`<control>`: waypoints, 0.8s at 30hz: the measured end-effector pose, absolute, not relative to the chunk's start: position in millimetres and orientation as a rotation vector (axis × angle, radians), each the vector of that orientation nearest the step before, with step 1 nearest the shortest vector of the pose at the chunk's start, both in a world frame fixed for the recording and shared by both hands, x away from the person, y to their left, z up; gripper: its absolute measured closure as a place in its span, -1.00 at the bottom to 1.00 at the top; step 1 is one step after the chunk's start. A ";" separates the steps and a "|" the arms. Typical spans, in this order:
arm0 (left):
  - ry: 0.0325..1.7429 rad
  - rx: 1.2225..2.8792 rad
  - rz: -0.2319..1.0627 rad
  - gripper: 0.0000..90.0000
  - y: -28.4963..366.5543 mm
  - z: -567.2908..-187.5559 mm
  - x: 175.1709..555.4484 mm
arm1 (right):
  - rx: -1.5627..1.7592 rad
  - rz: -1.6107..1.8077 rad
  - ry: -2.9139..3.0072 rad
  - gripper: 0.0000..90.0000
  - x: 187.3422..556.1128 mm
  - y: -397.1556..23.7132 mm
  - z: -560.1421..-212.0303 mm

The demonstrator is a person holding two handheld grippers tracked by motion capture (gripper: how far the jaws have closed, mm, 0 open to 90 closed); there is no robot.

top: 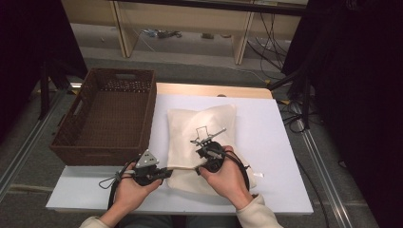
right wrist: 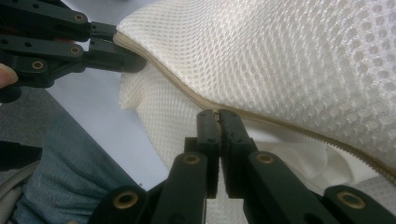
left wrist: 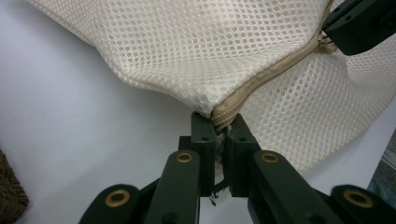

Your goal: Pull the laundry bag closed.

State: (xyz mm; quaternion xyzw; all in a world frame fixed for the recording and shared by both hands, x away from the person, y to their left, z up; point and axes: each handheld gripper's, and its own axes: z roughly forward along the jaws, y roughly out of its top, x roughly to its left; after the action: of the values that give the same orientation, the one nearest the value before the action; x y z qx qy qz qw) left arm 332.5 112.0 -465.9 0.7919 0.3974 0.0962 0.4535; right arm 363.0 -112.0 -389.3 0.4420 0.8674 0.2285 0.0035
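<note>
A white table [top: 285,142] is carrying everything here, with a brown woven basket [top: 107,114] sitting at its left edge, just beside a cream mesh laundry bag [top: 204,123] that is lying on the middle of the tabletop, its near end reaching the person's hands. A beige zipper [left wrist: 275,70] is running along the bag's near edge. The left gripper [left wrist: 219,122] is clamping the corner of the bag where the zipper ends, its jaws pressing together on the fabric and the zipper end. The right gripper [right wrist: 218,113] is pinching the zipper farther along the same edge, jaws closed tight on it. Between the two grippers the mesh is lifting slightly off the table.
</note>
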 end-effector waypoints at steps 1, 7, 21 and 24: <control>0.977 1.951 0.235 0.86 112.1 -466.3 333.0 | 1.372 0.719 2.724 0.97 363.4 -111.9 -389.1; 0.976 1.960 0.237 0.86 112.0 -465.1 332.4 | 1.388 0.697 2.714 0.97 364.2 -114.2 -389.2; 0.972 1.963 0.253 0.86 112.1 -465.5 332.2 | 1.407 0.692 2.719 0.97 366.2 -118.5 -387.7; 0.965 1.983 0.254 0.86 113.8 -465.5 332.6 | 1.402 0.694 2.722 0.97 365.7 -117.7 -387.7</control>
State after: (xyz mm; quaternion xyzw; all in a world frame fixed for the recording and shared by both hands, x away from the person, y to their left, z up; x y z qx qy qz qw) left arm 332.6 113.8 -465.5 0.8001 0.3893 0.1023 0.4448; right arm 365.7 -117.7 -387.7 0.4467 0.8669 0.2210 0.0011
